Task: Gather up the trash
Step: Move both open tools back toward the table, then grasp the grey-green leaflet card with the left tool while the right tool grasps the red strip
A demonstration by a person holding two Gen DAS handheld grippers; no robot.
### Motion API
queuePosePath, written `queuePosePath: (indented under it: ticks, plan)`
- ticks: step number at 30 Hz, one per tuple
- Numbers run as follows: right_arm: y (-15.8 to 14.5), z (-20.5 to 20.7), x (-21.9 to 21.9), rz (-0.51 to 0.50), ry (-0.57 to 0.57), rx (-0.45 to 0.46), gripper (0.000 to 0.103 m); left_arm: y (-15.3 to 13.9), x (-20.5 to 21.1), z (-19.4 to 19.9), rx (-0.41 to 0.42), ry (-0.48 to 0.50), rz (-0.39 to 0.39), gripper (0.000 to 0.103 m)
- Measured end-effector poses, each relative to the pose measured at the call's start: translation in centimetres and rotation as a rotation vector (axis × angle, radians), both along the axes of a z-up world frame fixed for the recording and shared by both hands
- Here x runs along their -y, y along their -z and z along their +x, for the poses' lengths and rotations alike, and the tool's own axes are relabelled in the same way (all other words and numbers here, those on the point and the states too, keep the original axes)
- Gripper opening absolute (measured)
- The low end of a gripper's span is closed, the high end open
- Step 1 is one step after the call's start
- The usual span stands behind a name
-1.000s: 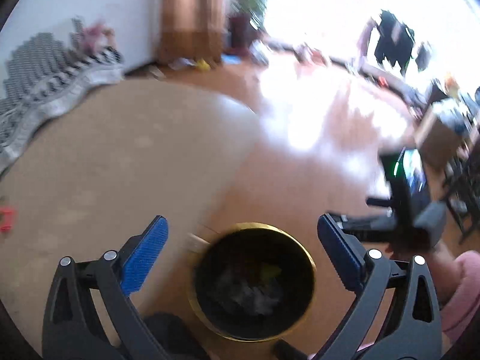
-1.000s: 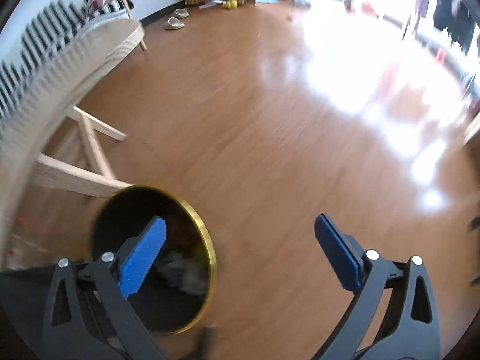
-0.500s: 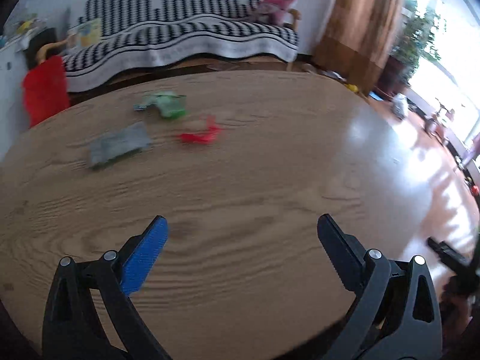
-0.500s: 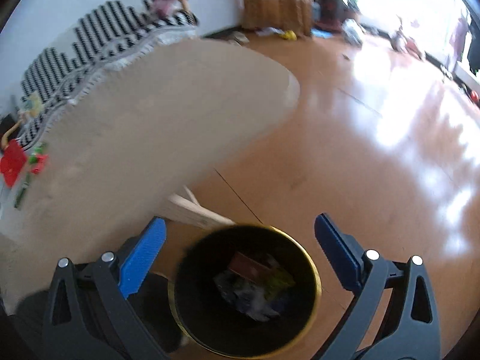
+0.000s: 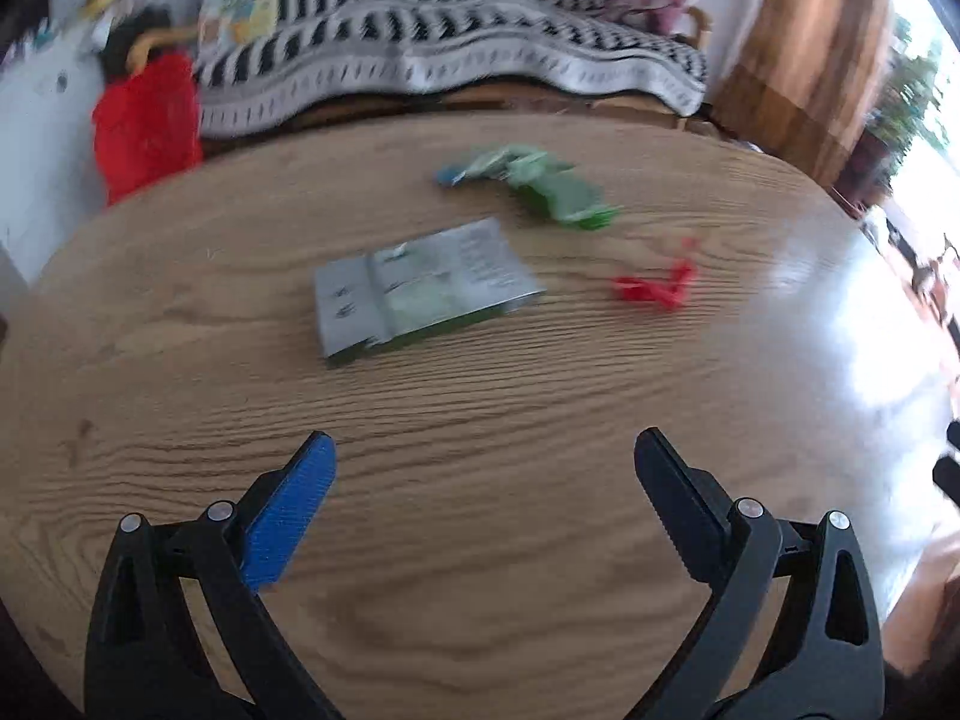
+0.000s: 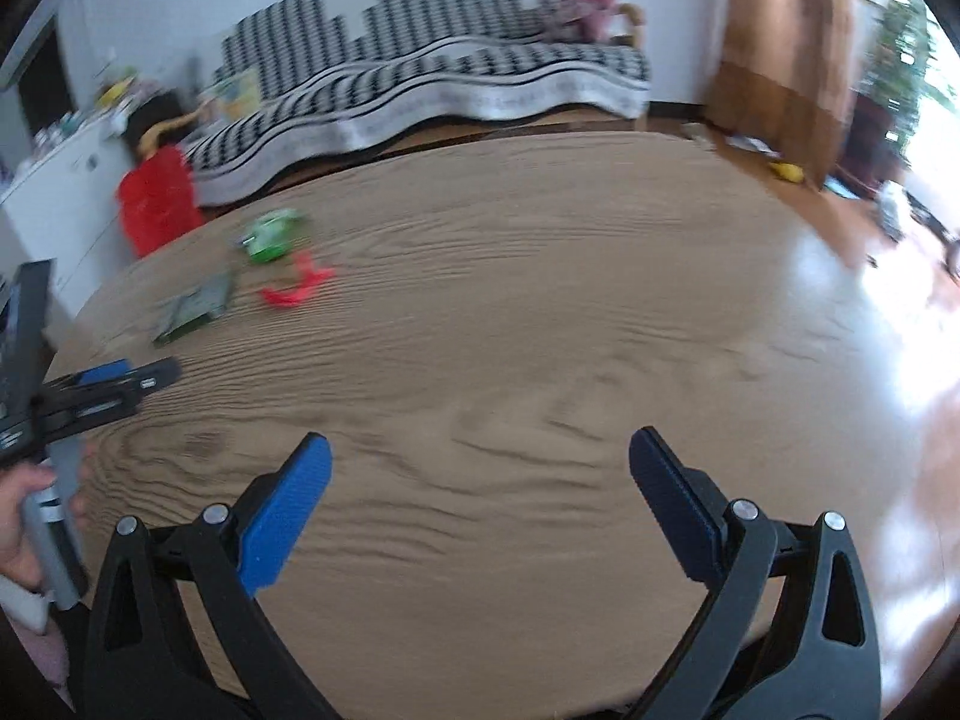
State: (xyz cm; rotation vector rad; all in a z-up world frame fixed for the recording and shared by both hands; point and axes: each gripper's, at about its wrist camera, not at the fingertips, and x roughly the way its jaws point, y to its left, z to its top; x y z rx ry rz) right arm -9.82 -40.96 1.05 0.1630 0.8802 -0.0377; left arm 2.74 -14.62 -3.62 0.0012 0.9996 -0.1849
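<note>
The left gripper [image 5: 485,462] is hanging over the wooden table [image 5: 480,540] with its jaws wide apart, and nothing is sitting between them or touching them. The right gripper [image 6: 480,462] is doing the same: its jaws are spread wide over bare wood, holding nothing. Three bits of trash are lying on the table. In the left view, a flat gray wrapper [image 5: 420,285] is lying at about 12 o'clock from the left gripper, well apart from its tips. A crumpled green wrapper [image 5: 534,183] is lying farther off, toward 1 o'clock, near the far edge of the table. A small red scrap [image 5: 657,285] is lying at about 1 o'clock too, just to the side of the gray wrapper. In the right view, the same three pieces are showing far off at about 10 o'clock: the green wrapper [image 6: 270,237], the red scrap [image 6: 297,291] and the gray wrapper [image 6: 195,312], all close to one another. The left gripper [image 6: 132,381] is also peeking in at 9 o'clock in the right view. Behind the table, a striped sofa [image 5: 450,54] is standing by the wall, and a red bag [image 5: 147,126] is sitting beside it.
</note>
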Motion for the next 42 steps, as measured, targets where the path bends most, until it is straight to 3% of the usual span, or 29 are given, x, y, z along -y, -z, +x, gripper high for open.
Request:
queuePosePath:
  ticks: [3, 7, 11, 18, 25, 36, 42]
  plan:
    - [0.4, 3.5, -3.7, -0.022, -0.066, -0.027, 0.096, 0.7, -1.2, 1.7, -0.035, -0.018, -0.043, 0.097]
    - [1.4, 8.3, -7.3, 0.007, -0.129, -0.063, 0.096, 1.6, -1.9, 4.3, -0.035, -0.005, 0.019, 0.097]
    - [2.2, 12.3, -8.4, 0.083, -0.072, -0.061, 0.096, 1.9, -2.1, 6.8, -0.007, 0.029, 0.082, 0.097]
    - [4.8, 18.9, -10.0, 0.018, 0.017, -0.105, 0.096, 2.2, -1.7, 10.0, 0.031, 0.131, 0.085, 0.097]
    - [6.3, 19.4, -10.7, -0.113, -0.072, -0.112, 0.096, 2.5, -0.2, 11.5, 0.062, 0.195, 0.08, 0.098]
    - [6.4, 18.1, -9.5, -0.121, -0.142, -0.097, 0.096, 2.6, 0.2, 11.6, 0.062, 0.189, 0.082, 0.098]
    - [6.4, 17.8, -8.4, -0.124, -0.243, -0.1, 0.097, 2.6, 0.1, 11.2, 0.062, 0.199, 0.077, 0.098]
